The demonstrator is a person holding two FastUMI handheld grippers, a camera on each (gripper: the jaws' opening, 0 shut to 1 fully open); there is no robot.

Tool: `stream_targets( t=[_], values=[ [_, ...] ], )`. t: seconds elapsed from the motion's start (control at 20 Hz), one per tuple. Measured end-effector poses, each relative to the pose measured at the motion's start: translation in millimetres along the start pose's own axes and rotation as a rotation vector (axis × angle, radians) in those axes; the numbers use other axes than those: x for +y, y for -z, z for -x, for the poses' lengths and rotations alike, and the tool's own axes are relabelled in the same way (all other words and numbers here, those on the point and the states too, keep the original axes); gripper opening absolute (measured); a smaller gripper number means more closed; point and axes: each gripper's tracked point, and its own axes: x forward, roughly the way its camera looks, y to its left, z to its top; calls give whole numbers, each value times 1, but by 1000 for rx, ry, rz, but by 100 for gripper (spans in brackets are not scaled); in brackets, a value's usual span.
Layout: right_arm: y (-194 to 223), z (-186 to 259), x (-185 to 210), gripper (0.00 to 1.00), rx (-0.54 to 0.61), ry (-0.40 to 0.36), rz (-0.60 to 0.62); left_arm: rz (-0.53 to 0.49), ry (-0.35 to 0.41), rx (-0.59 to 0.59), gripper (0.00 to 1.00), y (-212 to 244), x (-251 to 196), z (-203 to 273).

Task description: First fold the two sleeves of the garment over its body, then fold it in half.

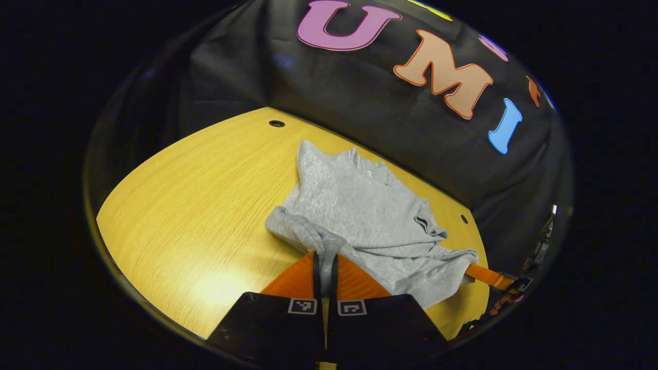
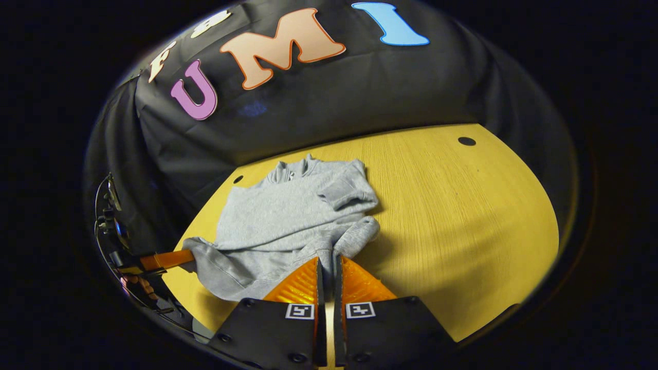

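In the left gripper view, the left gripper (image 1: 325, 262) has its two fingers drawn almost together, with a fold of grey fabric pinched in the narrow gap between them. That fabric is the lower hem edge of a grey sweatshirt (image 1: 360, 210), bunched into a thick roll just ahead of the fingertips. The gripper sits low over the table and points along it toward the booth wall.

In the right gripper view, the right gripper (image 2: 329, 264) is likewise closed down to a thin slit, clamping a strip of the sweatshirt (image 2: 288, 216) at the hem, beside a rolled cuff that lies just to the right of the fingertips. It too is held low and level, aimed at the wall.

The sweatshirt lies on a yellow wooden table (image 1: 195, 205), its collar toward the far wall and its hem lifted into both grippers. One sleeve (image 2: 344, 190) is folded across the chest. Each view also catches the other gripper far off at the opposite hem corner, with fingers of the hand holding it just visible behind. The table (image 2: 462, 205) has small dark round holes near its far edge.
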Motion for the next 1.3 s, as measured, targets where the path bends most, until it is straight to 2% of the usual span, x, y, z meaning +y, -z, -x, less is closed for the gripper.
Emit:
stream_targets(
  t=[0.2, 0.3, 0.65, 0.75, 0.95, 1.0, 1.1, 1.15, 1.2, 1.25, 1.3],
  values=[
    [-23, -25, 1, 8, -10, 5, -3, 1, 6, -36, 0, -30, -3, -29],
    [-36, -39, -1, 8, -17, 8, -19, 34, 3, -44, 0, -43, -6, -51],
    [-51, -105, -10, 8, 20, 35, -105, 73, -112, 5, 0, -45, 14, -118],
    [-46, -119, -13, 8, 34, 50, -95, 50, -145, 11, 0, -40, 19, -126],
    [-34, -131, -11, 8, 58, 56, -98, -82, -200, -1, 1, -39, 25, -126],
    [-32, -131, -10, 8, 58, 52, -102, -100, -209, -4, 2, -39, 25, -125],
    [-34, -131, -10, 14, 52, 43, -102, -102, -219, -9, 6, -39, 26, -128],
    [-35, -131, -10, 20, 54, 39, -108, -98, -225, -7, 12, -39, 28, -128],
    [-35, -130, -8, 18, 55, 26, -120, -91, -221, -10, 15, -40, 28, -127],
    [-38, -129, -6, 29, 54, 11, -137, -84, -219, -14, 20, -40, 29, -129],
    [-44, -126, 0, 33, 49, -17, -160, -77, -220, -16, 28, -42, 29, -128]
  ],
)
